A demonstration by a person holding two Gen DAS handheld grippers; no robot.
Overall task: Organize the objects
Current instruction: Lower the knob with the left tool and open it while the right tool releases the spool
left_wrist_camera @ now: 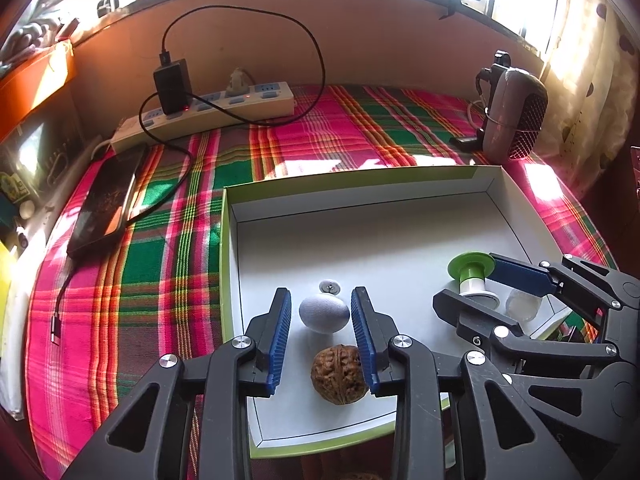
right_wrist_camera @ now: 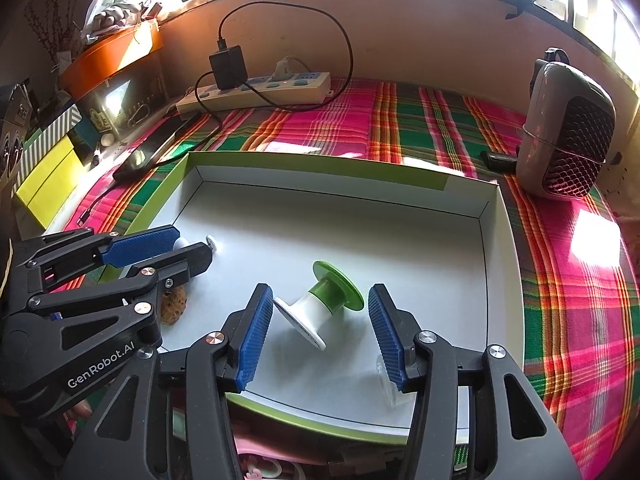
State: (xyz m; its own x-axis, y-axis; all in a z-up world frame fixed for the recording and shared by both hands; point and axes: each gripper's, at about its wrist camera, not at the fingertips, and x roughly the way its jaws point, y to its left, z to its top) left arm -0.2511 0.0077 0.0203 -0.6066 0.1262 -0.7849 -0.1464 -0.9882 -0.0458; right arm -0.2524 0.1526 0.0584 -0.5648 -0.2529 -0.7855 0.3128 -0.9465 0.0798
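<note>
In the white tray with green rim [left_wrist_camera: 496, 196], left tongs [left_wrist_camera: 322, 316] stand released around a grey egg-shaped object [left_wrist_camera: 324, 313], and right tongs [right_wrist_camera: 320, 312] released around a green-and-white spool [right_wrist_camera: 320, 304].

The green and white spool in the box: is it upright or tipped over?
Tipped. In the right wrist view the spool leans, its white end on the box floor.

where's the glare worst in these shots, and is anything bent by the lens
Left wrist view: the windows along the top blow out white, and sun patches wash out the pink-and-green plaid cloth behind the shallow white cardboard tray with green rim. Right wrist view: blown-out windows too, with a bright sun patch on the cloth at right. Both views: fisheye bowing curves the wall and the tray's rim, with dark vignetted corners.
</note>
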